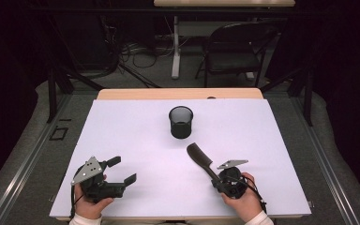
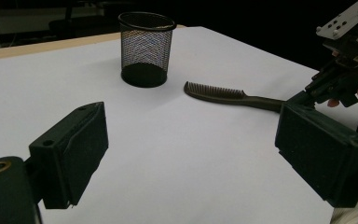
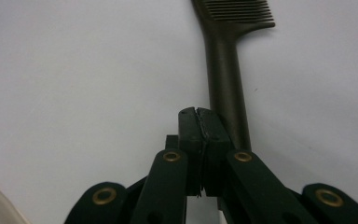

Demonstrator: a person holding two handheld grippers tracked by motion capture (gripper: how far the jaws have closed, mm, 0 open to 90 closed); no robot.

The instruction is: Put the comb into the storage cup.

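A dark comb (image 1: 200, 160) lies on the white bench (image 1: 136, 131), slanting from its toothed head near the centre down toward 5 o'clock, where its handle meets the right gripper (image 1: 221, 183). In the right gripper view the two black jaws are pressed flat together with no gap, and the comb's handle (image 3: 226, 84) runs up just beside them on their right, under the jaw tips rather than clamped between the pads; whether it touches them I cannot tell. The toothed head (image 3: 240, 11) points away at 12 o'clock in that view.

A black wire-mesh pen cup (image 1: 181, 122) stands upright at 11 o'clock from the comb's head, near it but apart.

The left gripper (image 1: 122, 173) rests at the bench's 7 o'clock corner, held in the person's left hand (image 1: 91, 204), its jaws spread wide with nothing between them. In the left gripper view the cup (image 2: 146, 49) and comb (image 2: 223, 94) sit beyond the open jaws.
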